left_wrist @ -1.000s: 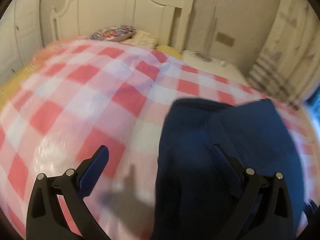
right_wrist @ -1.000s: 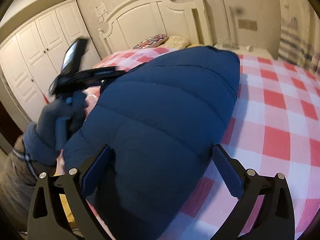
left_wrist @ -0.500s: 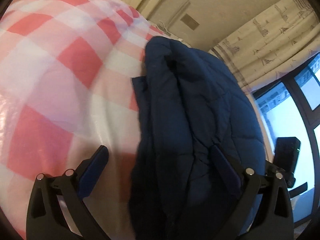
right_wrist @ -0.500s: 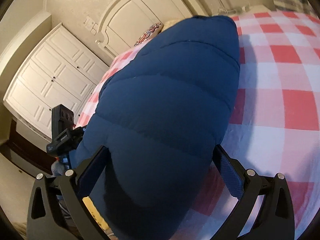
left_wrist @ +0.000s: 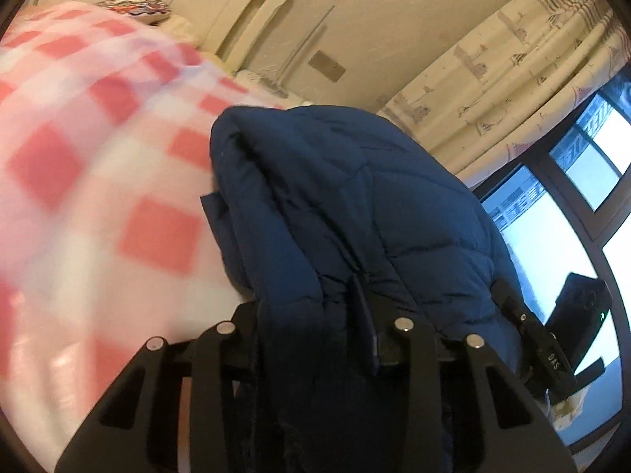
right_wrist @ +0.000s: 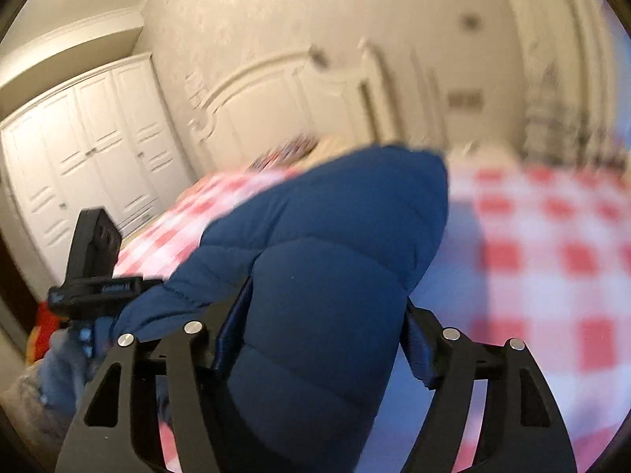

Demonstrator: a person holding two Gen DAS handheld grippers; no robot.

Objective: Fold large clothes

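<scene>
Left tool (left_wrist: 315, 315): we are closing it on the jacket's (left_wrist: 355, 205) edge, wide open a second ago.
Right tool (right_wrist: 327, 335): we are closing it around the jacket's padded bulk, earlier spread wide.

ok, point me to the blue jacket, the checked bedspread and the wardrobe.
blue jacket (left_wrist: 355, 205): left wrist view, quilted upper panel.
checked bedspread (right_wrist: 552, 256): right wrist view, bare red-and-white patch right of the jacket.
wardrobe (right_wrist: 79, 146): right wrist view, white door panel.

The padded jacket (left_wrist: 355, 213) hides the left claw's (left_wrist: 315, 323) left finger; bedspread (right_wrist: 552, 236) blurred.
</scene>
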